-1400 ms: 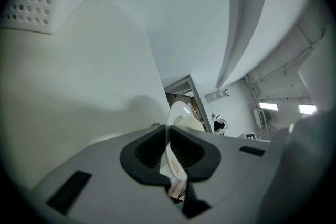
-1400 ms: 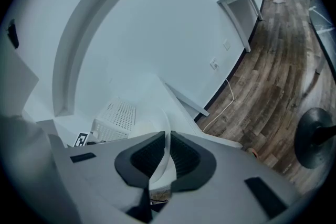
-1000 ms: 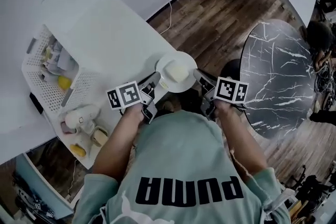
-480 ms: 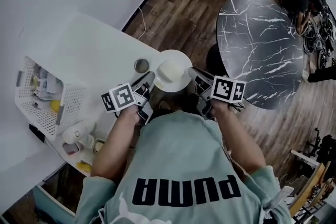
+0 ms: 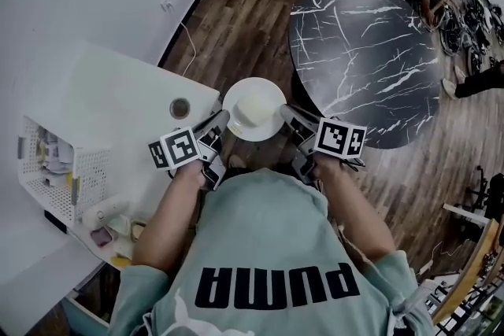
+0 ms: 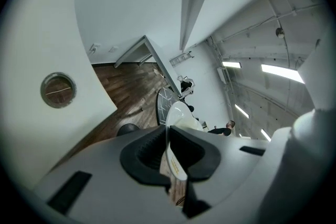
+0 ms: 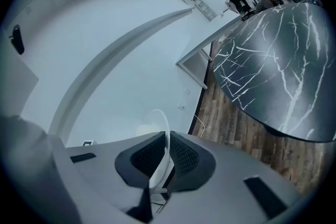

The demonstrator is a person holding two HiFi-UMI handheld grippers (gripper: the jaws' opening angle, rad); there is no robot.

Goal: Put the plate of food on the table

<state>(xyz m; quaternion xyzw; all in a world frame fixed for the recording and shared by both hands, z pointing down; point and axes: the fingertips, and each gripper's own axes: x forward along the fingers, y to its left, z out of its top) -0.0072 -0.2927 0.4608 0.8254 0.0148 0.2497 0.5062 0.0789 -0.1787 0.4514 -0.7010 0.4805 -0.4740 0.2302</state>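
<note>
Right, my left claw (image 5: 223, 120) and right claw (image 5: 286, 112) gripped the round white food plate (image 5: 272, 124), held short of the black marble surface (image 5: 362, 51).

The plate (image 5: 273, 95), food (image 5: 252, 108) on it, is between 2 grippers: left gripper (image 5: 222, 119) on its left rim, right gripper (image 5: 288, 113) on its right. A counter (image 5: 118, 90) lies left, the table (image 5: 362, 51) far right.

The plate (image 5: 253, 109) is carried between the left gripper (image 5: 221, 118) and the right gripper (image 5: 287, 112) off the white desk (image 5: 102, 90) and is now held over the wooden floor (image 5: 236, 20). The round marbled desk (image 5: 362, 43) is brought nearer ahead of the right gripper, and the white basket (image 5: 88, 169) is left farther behind the left gripper.
</note>
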